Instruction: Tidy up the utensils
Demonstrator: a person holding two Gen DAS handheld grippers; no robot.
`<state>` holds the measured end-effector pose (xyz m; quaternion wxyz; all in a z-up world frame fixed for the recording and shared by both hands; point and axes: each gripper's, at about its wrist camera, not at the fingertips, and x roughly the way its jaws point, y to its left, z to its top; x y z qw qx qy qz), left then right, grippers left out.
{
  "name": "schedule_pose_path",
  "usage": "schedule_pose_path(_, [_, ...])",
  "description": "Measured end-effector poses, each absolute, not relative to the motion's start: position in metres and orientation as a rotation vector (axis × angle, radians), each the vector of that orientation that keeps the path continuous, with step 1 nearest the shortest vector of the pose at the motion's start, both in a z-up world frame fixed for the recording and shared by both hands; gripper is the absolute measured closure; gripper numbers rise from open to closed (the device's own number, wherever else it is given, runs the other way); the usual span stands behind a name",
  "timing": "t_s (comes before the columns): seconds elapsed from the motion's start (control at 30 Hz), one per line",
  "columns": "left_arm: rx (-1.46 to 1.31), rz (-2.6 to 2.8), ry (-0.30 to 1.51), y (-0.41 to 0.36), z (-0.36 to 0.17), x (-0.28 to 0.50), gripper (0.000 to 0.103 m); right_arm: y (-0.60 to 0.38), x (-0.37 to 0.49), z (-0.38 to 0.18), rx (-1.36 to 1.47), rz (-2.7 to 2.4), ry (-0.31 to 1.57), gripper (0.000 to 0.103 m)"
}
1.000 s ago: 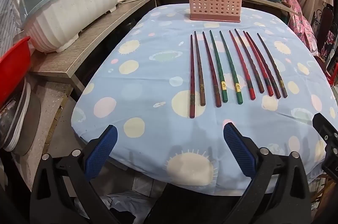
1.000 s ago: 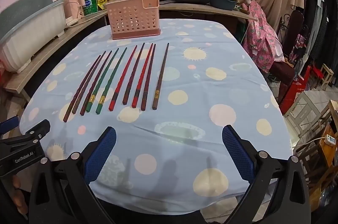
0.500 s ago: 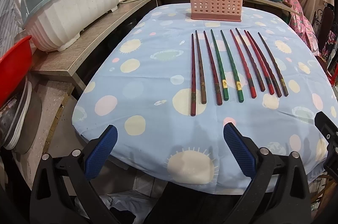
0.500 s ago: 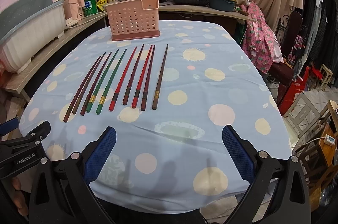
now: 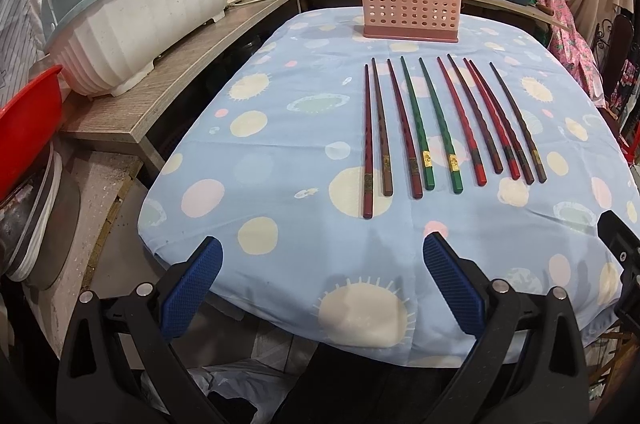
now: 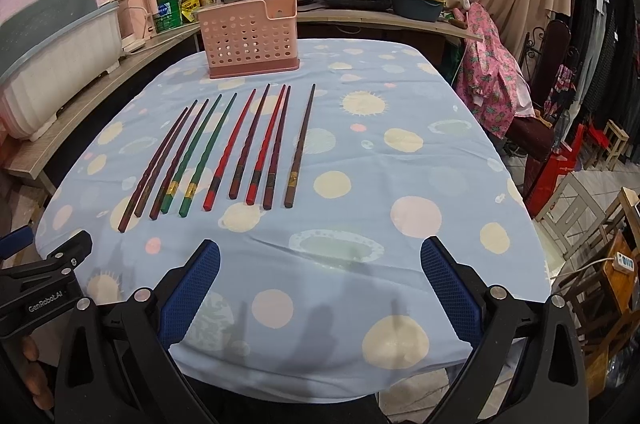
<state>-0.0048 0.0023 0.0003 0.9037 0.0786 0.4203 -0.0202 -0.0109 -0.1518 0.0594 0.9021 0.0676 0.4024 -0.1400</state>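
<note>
Since the earlier frame, both views have been carried slightly nearer the pink basket (image 5: 409, 9); nothing on the table has been shifted. Ten chopsticks (image 5: 448, 128) are laid side by side in front of the basket, none yet placed inside. The left gripper (image 5: 322, 282) and right gripper (image 6: 320, 280) are held spread and empty, well short of the chopsticks. The whole task is judged outstanding.

Tongs (image 5: 322, 266) agape; chopsticks (image 5: 448, 128) rowed before basket (image 5: 410, 4).
</note>
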Motion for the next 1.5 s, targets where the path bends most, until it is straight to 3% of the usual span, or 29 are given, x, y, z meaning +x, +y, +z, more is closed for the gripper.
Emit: schedule_pose_path(1.5, [0.17,-0.029,0.833,0.0004,0.009,-0.0039,0.007,-0.1566,-0.0123,0.0607,0.145,-0.293,0.832,0.007])
